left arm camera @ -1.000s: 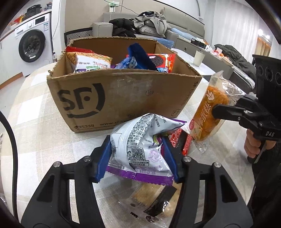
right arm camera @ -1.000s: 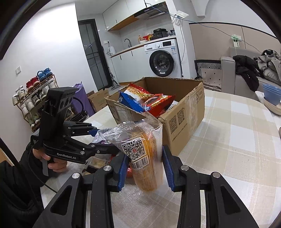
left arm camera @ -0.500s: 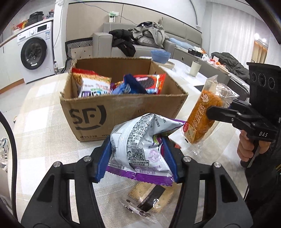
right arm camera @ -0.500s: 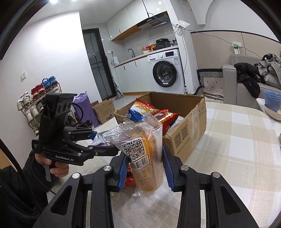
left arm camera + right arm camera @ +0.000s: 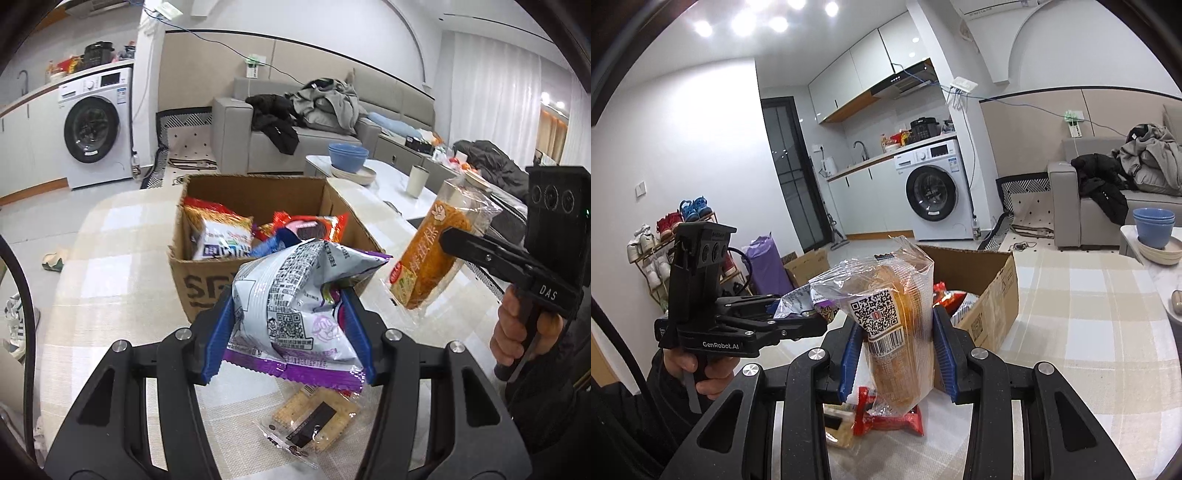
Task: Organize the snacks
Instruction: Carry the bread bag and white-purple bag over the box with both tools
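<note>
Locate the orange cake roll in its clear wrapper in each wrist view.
Left wrist view: the cake roll sits at right of centre, tilted, clamped by the right tongs.
Right wrist view: it stands low at centre, between the blue pads.
Shared landmark: the cardboard box behind it.
</note>
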